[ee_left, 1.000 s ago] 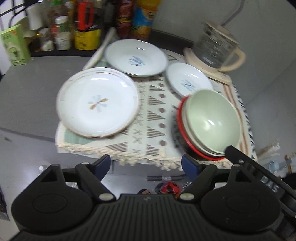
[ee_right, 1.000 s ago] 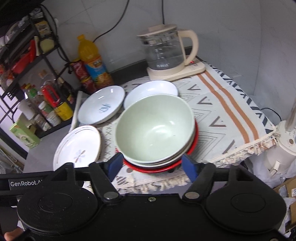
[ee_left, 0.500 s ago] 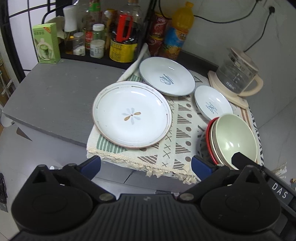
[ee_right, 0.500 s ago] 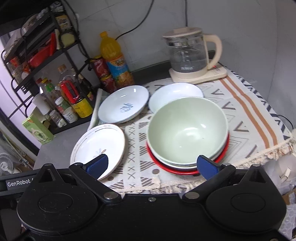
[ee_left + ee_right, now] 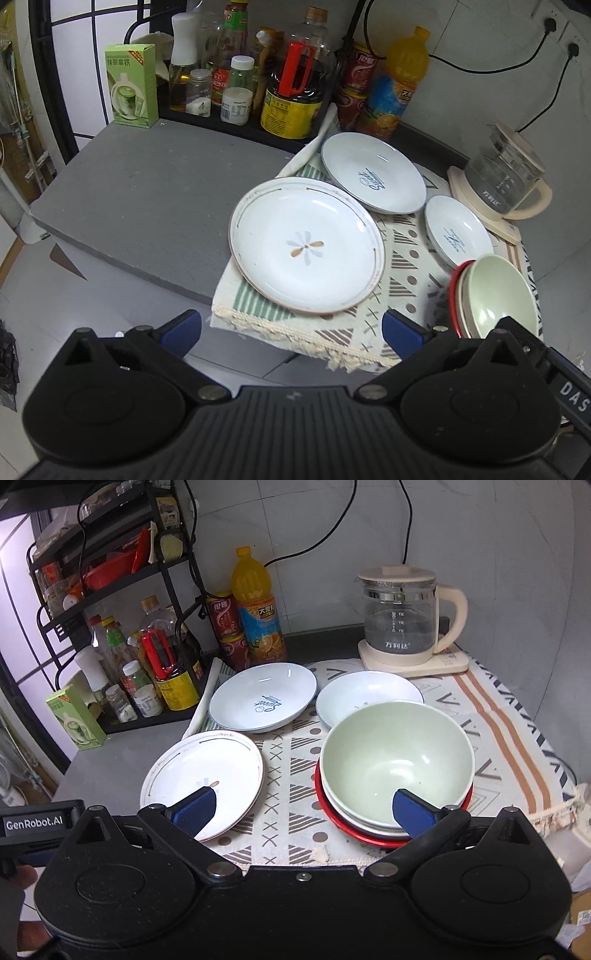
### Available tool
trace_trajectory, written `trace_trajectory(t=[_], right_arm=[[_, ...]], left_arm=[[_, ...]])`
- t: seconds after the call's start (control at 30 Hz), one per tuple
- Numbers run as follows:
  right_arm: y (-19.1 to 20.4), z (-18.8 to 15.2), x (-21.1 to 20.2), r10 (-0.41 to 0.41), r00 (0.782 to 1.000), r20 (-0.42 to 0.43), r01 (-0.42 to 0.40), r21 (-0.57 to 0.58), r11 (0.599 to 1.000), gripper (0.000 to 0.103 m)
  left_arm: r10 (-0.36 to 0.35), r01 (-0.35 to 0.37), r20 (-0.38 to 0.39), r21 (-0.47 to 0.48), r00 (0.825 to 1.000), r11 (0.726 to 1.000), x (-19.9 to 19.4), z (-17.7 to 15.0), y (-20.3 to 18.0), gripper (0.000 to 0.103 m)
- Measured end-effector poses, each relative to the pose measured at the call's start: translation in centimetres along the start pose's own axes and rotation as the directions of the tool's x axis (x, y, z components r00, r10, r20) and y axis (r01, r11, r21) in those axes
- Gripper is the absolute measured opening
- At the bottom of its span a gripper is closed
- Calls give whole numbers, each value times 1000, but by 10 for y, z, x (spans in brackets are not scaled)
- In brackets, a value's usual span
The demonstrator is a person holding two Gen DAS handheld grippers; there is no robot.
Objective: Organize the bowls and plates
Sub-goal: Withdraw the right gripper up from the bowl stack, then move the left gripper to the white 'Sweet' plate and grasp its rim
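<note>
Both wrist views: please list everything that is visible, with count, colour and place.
Flower plate: one, white, front left of the cloth.
Lettered plates: two, white, behind it.
Bowl stack: pale green bowl on top, red rim lowest, front right.
Patterned cloth: one, cream, under the dishes.
Kettle: one, glass and cream, back right.
Orange drink bottle: one, by the wall.
Condiment bottles: several, on the black rack.
Green carton: one, far left.
Left gripper: open, empty.
Right gripper: open, empty.

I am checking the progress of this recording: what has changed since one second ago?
Both grippers, left gripper and right gripper, opened their jaws wider and drew back from the dishes; neither holds anything. The flower plate, the two white dishes and the stacked bowls stayed in place.
</note>
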State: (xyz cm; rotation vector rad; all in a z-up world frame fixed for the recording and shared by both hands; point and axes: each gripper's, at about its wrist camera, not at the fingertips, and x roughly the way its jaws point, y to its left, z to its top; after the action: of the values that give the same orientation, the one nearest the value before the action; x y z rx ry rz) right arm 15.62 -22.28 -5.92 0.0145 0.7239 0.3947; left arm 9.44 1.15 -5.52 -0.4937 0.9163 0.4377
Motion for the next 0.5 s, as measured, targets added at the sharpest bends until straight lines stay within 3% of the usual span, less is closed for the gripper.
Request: trace_trajectory(t=[0.17, 0.5], right_arm=[[0, 9, 15, 24, 999, -24, -24, 8, 1000, 103], [5, 39, 66, 39, 998, -55, -39, -2, 999, 103]], left_arm=[[-18, 18, -17, -24, 1000, 1000, 12, 14, 2, 103], [21, -21, -22, 4, 1000, 1000, 46, 62, -5, 103]])
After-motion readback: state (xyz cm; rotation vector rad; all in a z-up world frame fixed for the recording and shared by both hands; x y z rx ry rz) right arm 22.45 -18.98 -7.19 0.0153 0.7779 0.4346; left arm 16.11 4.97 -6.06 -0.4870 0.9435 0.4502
